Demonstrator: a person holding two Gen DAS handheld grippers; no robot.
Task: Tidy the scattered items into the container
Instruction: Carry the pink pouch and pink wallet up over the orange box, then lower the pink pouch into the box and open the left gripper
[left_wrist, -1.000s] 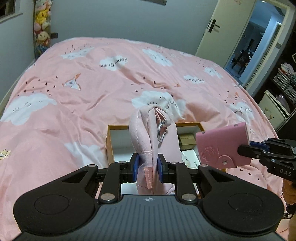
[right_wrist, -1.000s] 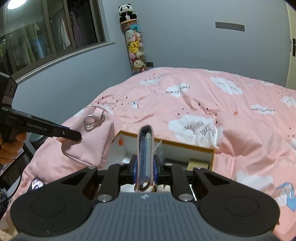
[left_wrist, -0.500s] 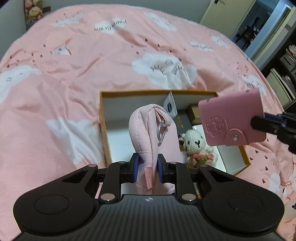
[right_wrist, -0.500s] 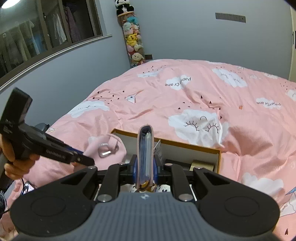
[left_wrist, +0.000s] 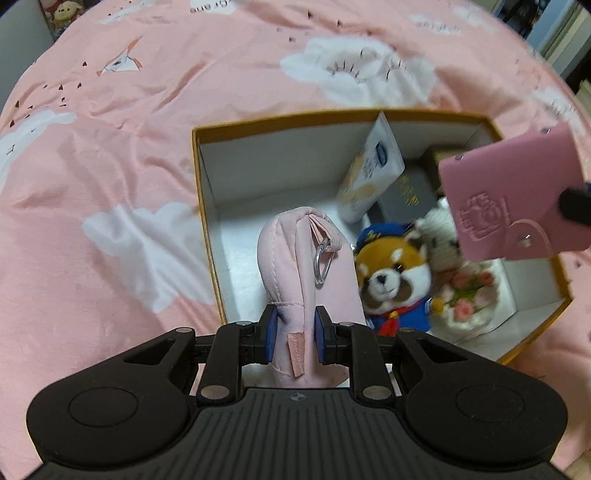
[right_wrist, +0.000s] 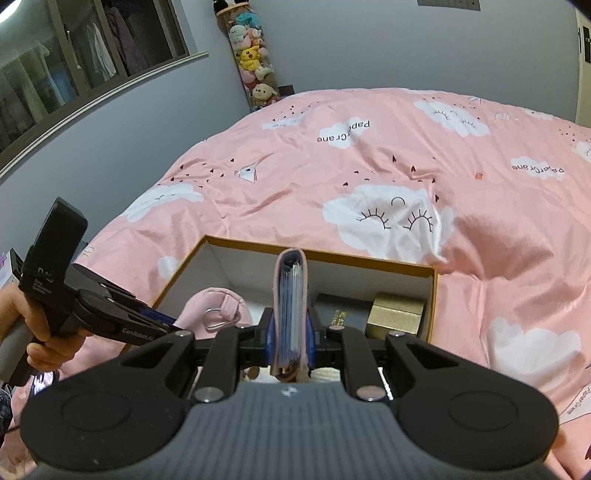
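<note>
My left gripper (left_wrist: 291, 338) is shut on a soft pink pouch (left_wrist: 295, 266) with a metal clip, held above the left part of the open yellow-edged box (left_wrist: 207, 192). The pouch also shows in the right wrist view (right_wrist: 218, 306). My right gripper (right_wrist: 290, 334) is shut on a pink card wallet (right_wrist: 290, 302), held on edge above the box (right_wrist: 430, 291). The wallet (left_wrist: 513, 199) hangs over the box's right side in the left wrist view.
In the box lie a red panda plush (left_wrist: 391, 273), a white knitted doll with flowers (left_wrist: 465, 291), a cream tube (left_wrist: 369, 181), a dark booklet (left_wrist: 406, 195) and a gold box (right_wrist: 397, 314). The box sits on a pink cloud-print bedspread (left_wrist: 110, 147).
Both grippers have moved forward and down over the box with their items. The left wrist view now looks steeply down into the box, and the red panda plush has come into view.
</note>
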